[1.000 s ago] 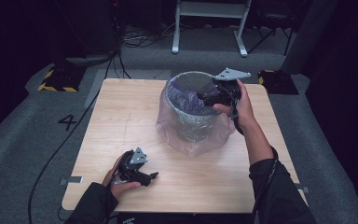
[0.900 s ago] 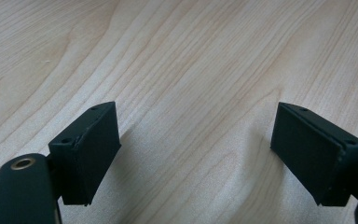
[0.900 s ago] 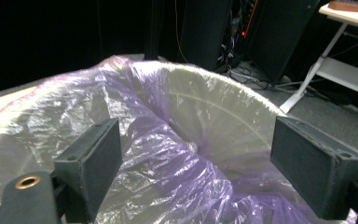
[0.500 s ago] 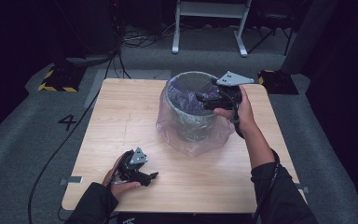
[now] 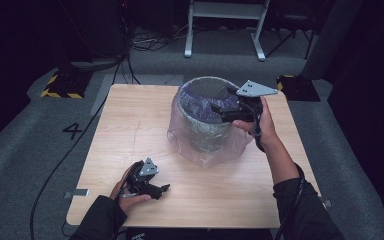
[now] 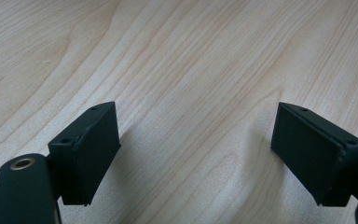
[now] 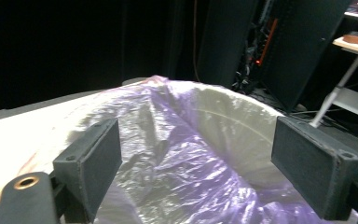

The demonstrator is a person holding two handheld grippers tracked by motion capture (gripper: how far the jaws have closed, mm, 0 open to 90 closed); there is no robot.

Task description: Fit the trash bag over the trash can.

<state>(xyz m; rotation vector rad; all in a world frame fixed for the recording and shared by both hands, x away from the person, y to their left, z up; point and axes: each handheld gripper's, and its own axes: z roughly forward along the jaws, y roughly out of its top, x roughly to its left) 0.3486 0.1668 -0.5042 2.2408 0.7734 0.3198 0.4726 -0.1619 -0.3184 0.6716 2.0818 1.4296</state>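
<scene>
Left gripper (image 5: 152, 189): lay at the near edge of the table (image 5: 130, 130), held low in the left hand (image 5: 127, 192); its own view looked along the bare wood grain, with the jaws spread wide and nothing between them.
Gap to the work: the left gripper sat well apart from the bin, which lay farther off and to its right; judged the idle one for the coming move.
Bin (image 5: 205, 132): a round grey bin stood upright on the far middle of the table, its mouth facing up.
Bag (image 5: 200, 150): a thin purple-tinted plastic bag lined the bin, folded out over the rim and draped loosely down the outside wall to the tabletop on the near side.
Right gripper (image 5: 219, 111): hung over the right side of the bin's rim, held in the right hand (image 5: 255, 122), pointing toward the left across the mouth; plainly the nearer of the two.
Right jaws: stood apart and released, gripping nothing; in the right gripper view the crumpled bag (image 7: 186, 158) lay just ahead and below, between the two pads but untouched.
Deciding relation: the bag's liner and rim lay directly ahead of the right jaws, slightly lower, so the next move looked like a short reach forward and down.
</scene>
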